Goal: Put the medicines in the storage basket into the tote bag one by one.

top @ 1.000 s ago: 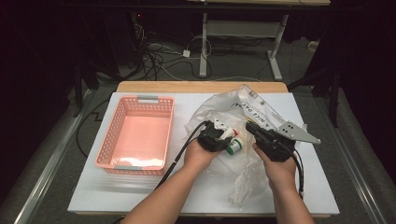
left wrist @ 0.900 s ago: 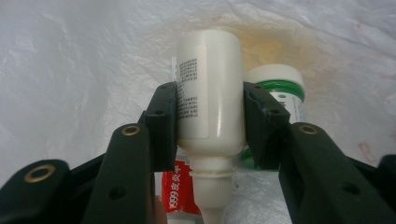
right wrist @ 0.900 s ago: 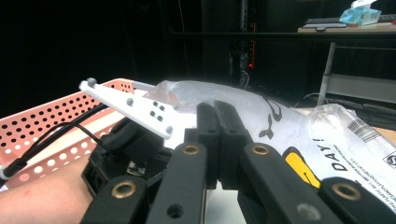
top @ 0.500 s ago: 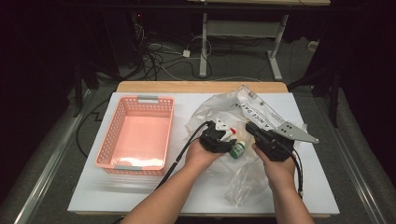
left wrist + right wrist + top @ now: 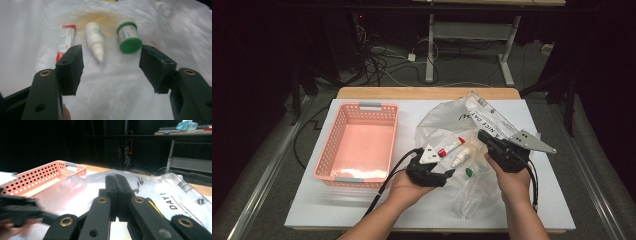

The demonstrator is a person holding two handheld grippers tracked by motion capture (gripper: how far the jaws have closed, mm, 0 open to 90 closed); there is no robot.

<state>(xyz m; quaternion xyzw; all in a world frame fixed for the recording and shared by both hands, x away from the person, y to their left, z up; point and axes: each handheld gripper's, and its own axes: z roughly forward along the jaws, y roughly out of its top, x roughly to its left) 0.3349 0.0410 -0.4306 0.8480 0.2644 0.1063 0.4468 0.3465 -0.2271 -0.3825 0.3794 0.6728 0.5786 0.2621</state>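
At the far left sits the pink basket (image 5: 357, 147), holding nothing; right of it the left gripper (image 5: 443, 175), whose jaws have just been opening with nothing between them, faces 3 items on the clear plastic bag (image 5: 447, 117): a red-and-white tube (image 5: 65, 41), a white dropper bottle (image 5: 95, 40) and a green-capped bottle (image 5: 128, 37); the right gripper (image 5: 116, 185) pinches the bag, jaws closed. Risk: the round bottle may roll if the bag is tugged. Labels and spacing read clearly from the left gripper view; the basket's place shows from the high view.
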